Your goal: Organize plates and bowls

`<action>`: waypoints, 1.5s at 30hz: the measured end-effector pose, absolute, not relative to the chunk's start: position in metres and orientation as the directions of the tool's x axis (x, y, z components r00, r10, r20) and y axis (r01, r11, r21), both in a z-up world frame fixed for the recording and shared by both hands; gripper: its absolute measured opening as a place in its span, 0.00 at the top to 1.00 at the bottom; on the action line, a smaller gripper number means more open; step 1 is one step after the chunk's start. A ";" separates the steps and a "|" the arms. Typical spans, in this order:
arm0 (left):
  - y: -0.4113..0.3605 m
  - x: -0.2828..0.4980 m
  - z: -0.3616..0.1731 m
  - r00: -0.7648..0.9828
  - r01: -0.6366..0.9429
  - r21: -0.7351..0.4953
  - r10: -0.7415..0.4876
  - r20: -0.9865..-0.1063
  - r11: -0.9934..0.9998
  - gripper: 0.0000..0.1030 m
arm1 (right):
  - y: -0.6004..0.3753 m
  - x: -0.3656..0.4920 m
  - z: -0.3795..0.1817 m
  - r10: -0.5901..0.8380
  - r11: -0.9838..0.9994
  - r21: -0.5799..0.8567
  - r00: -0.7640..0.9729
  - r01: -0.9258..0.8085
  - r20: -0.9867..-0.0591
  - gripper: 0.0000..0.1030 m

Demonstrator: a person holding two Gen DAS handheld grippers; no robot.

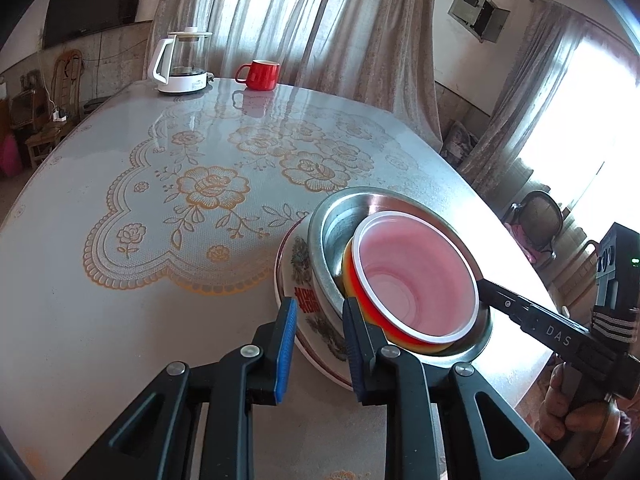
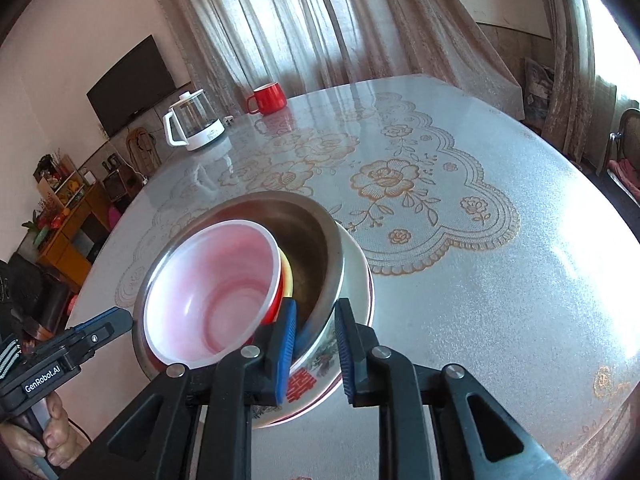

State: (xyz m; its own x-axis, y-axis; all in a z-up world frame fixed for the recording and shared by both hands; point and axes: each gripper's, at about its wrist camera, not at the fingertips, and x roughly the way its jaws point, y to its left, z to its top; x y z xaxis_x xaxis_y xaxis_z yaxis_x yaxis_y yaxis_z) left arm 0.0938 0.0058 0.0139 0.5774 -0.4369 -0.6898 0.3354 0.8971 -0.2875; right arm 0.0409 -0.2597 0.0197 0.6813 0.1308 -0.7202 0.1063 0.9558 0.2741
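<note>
A nested stack sits on the table (image 1: pixel 80 320), low and right of centre in the left wrist view, low and left of centre in the right. A patterned bowl (image 1: pixel 308 312) forms the base; a steel bowl (image 1: pixel 344 216) rests in it, and a red bowl (image 1: pixel 416 276) with a pale pink inside lies tilted in the steel one, a yellow rim showing just under it.

The left gripper (image 1: pixel 320 344) has its blue pads on either side of the stack's near wall, one outside the patterned bowl, the other inside by the red bowl; whether the pads press cannot be told. The right gripper (image 2: pixel 316 348) straddles the opposite wall the same way, one pad inside the steel bowl, one outside the patterned bowl; its grip too cannot be told. Each gripper appears at the other view's edge, with a hand (image 1: pixel 576 412) on its handle.

At the table's far edge, in the upper left, stand a glass kettle (image 1: pixel 182 62) on a white base and a red mug (image 1: pixel 260 74), well apart from the stack. Curtains (image 1: pixel 300 20) hang behind, and a dark screen (image 2: pixel 132 84) is on the wall. The cloth between bears a floral pattern.
</note>
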 end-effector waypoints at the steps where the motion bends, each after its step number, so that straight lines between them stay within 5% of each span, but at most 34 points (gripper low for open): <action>1: 0.006 0.094 0.014 0.581 0.331 -0.284 -0.432 -0.690 0.900 0.77 | -0.260 0.040 0.020 0.134 0.955 0.277 0.683 0.104 -0.718 0.82; 14: 0.012 0.074 0.014 0.682 0.245 -0.153 -0.282 -0.675 0.957 0.68 | -0.254 0.028 0.025 0.092 0.962 0.249 0.718 0.115 -0.690 0.77; 34: 0.009 0.038 0.024 0.806 0.151 -0.047 -0.150 -0.572 0.987 0.08 | -0.203 -0.011 0.042 -0.126 0.981 0.051 0.820 0.186 -0.558 0.49; 45: 0.005 0.037 0.023 0.810 0.150 -0.031 -0.141 -0.569 0.988 0.00 | -0.198 -0.010 0.043 -0.112 0.985 0.046 0.823 0.166 -0.558 0.48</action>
